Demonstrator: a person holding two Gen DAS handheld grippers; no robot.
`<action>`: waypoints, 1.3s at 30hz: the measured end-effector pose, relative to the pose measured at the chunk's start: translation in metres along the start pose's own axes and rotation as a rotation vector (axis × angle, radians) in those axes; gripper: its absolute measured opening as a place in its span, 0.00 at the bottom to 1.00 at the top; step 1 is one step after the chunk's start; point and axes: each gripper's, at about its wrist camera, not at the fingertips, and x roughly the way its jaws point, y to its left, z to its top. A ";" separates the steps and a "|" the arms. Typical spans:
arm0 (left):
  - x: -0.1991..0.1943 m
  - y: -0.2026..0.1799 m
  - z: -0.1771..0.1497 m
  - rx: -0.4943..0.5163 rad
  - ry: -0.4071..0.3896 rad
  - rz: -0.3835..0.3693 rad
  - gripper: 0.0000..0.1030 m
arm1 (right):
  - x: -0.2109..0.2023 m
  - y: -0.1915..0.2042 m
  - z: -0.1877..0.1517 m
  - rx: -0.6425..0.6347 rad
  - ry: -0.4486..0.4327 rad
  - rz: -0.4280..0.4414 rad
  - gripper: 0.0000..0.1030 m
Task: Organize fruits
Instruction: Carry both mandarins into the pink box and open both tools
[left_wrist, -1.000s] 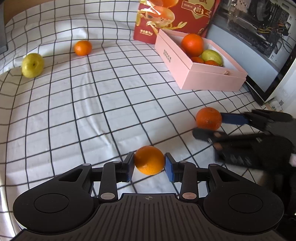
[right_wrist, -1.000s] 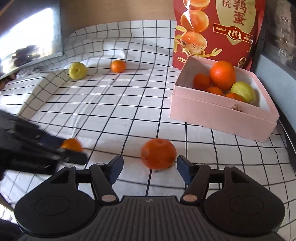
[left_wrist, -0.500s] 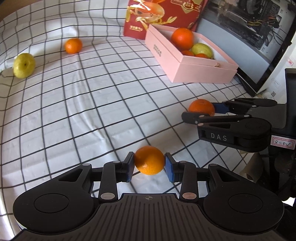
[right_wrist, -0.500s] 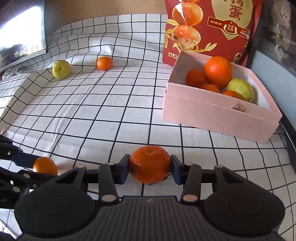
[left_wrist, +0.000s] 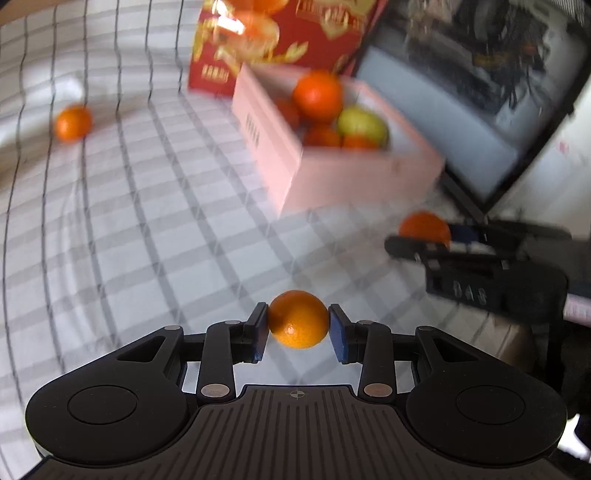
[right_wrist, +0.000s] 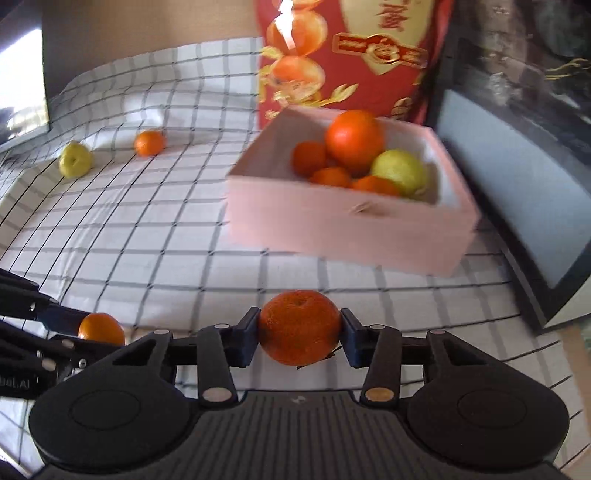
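Right wrist view alone shows green apple far left; right gripper clamps mandarin, left gripper clamps small orange, both nearer pink box than before

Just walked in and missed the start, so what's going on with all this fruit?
A person is sorting fruit with two handheld grippers. The left gripper is shut on a small round orange mandarin, and the right gripper is shut on a larger orange mandarin. Ahead sits the open pink cardboard box, already holding oranges and a green fruit. A yellow-green apple and another small orange remain on the checked cloth.
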 end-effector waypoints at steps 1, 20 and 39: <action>-0.001 -0.003 0.013 0.004 -0.027 0.003 0.38 | -0.002 -0.007 0.007 0.001 -0.017 -0.004 0.43; 0.064 -0.056 0.128 0.140 -0.109 0.207 0.39 | 0.009 -0.091 0.134 -0.021 -0.136 0.046 0.43; 0.029 -0.008 0.098 -0.165 -0.237 0.072 0.38 | 0.054 -0.076 0.122 -0.018 -0.017 0.135 0.44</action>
